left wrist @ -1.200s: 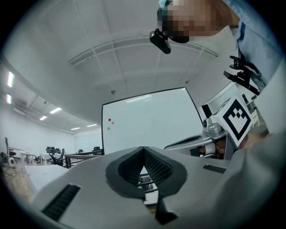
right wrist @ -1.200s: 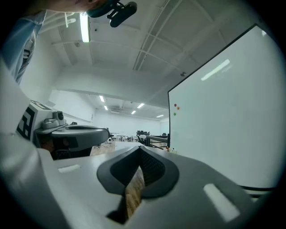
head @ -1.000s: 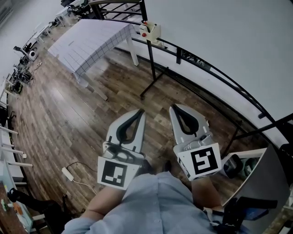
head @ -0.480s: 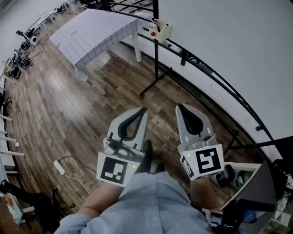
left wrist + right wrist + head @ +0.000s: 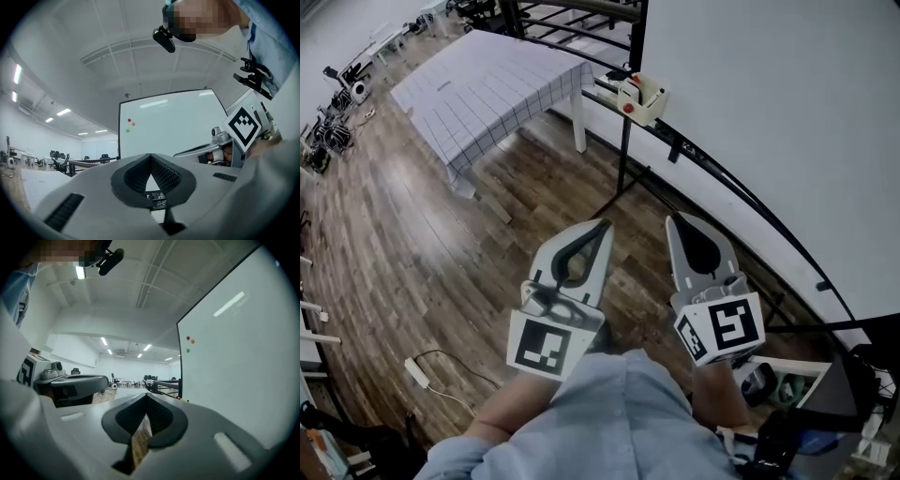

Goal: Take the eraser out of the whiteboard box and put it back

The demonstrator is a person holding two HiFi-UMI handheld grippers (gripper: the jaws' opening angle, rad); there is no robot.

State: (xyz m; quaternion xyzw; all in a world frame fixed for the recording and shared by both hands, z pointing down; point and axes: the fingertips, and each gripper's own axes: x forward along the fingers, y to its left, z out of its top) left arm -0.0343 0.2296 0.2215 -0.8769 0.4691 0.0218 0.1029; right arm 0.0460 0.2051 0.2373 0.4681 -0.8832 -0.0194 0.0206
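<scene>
A small cream whiteboard box (image 5: 640,97) with a red spot on it sits on the rail along the bottom of the big whiteboard (image 5: 769,122), ahead of both grippers. I cannot make out the eraser. My left gripper (image 5: 602,225) and right gripper (image 5: 675,220) are held side by side over the wooden floor, well short of the box. Both are shut with nothing between the jaws. In the left gripper view the left gripper's (image 5: 150,157) tips meet in front of the whiteboard (image 5: 173,126). In the right gripper view the right gripper's (image 5: 146,397) tips meet beside the whiteboard (image 5: 234,362).
A table with a checked cloth (image 5: 487,84) stands at the far left. The whiteboard's black stand (image 5: 623,178) reaches down to the floor ahead. A white power strip (image 5: 417,372) lies on the floor at the lower left. A cluttered shelf (image 5: 787,384) stands at the lower right.
The person has walked toward the whiteboard with both grippers. The box and table have drawn nearer and shifted right in the head view. Both grippers stay shut.
</scene>
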